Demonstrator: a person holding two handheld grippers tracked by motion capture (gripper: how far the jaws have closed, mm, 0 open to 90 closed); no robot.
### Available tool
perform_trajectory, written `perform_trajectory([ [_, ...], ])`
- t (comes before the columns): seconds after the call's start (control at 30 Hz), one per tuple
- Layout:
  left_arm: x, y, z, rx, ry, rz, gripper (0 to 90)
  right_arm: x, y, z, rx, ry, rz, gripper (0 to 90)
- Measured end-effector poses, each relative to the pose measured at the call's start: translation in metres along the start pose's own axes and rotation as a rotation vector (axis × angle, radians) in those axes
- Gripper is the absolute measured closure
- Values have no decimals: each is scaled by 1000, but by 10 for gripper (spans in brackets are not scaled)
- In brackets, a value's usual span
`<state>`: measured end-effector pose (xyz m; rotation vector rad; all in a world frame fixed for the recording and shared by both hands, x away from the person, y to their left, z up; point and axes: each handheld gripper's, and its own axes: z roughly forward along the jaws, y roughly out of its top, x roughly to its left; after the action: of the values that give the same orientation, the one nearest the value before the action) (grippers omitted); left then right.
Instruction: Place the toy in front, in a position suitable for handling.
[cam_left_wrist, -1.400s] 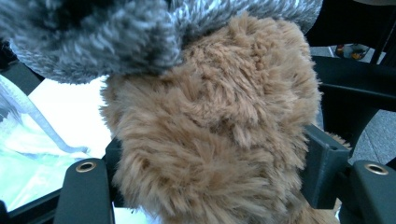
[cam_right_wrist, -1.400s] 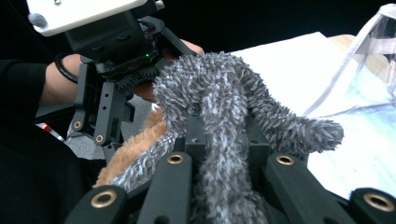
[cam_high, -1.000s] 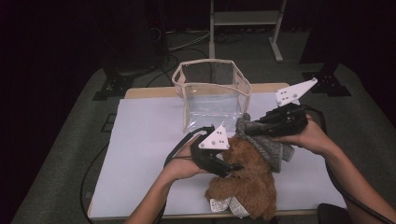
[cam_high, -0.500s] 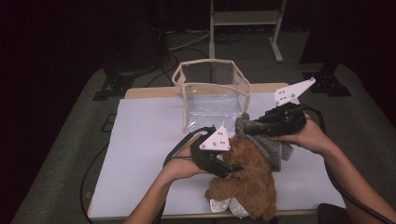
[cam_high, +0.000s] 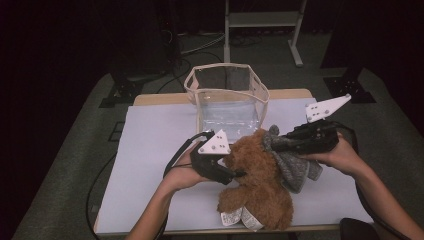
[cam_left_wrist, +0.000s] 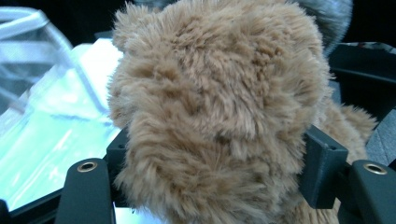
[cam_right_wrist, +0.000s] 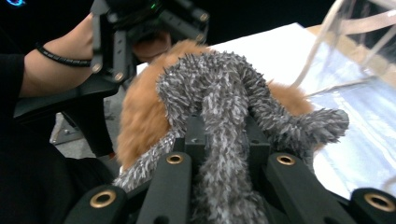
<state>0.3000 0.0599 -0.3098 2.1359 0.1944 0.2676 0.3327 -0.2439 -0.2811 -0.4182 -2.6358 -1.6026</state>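
Observation:
A brown plush bear (cam_high: 260, 185) lies on the white table (cam_high: 150, 150), with white tags at its lower end. My left gripper (cam_high: 234, 172) is shut on the bear from the left. In the left gripper view its fur (cam_left_wrist: 215, 107) bulges between the two jaws. A grey fuzzy cloth (cam_high: 292, 165) drapes over the bear's right side. My right gripper (cam_high: 277, 145) is shut on it, and in the right gripper view the cloth (cam_right_wrist: 224, 107) is pinched between the jaws over the bear (cam_right_wrist: 140, 116). The left gripper (cam_right_wrist: 116, 51) also appears there at the upper left.
A clear plastic bag with beige trim (cam_high: 227, 97) stands open just behind the bear, near the table's far edge. A white metal stand (cam_high: 260, 20) and black stand bases (cam_high: 122, 92) sit on the floor beyond. Cables trail from both grippers.
My left gripper has shifted slightly to the left with the bear in its grip. The right gripper and the grey cloth have hardly moved.

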Motion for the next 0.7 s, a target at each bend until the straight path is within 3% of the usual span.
perform_trajectory([
  [0.3,8,-34,-25,24,49,-79,304,3,-7,39,4,52,-9,764],
  [0.5,11,-61,-44,29,78,-142,297,12,-15,70,80,70,-34,761],
  [0.7,10,-78,-57,49,84,-155,256,13,-22,88,84,76,-27,761],
])
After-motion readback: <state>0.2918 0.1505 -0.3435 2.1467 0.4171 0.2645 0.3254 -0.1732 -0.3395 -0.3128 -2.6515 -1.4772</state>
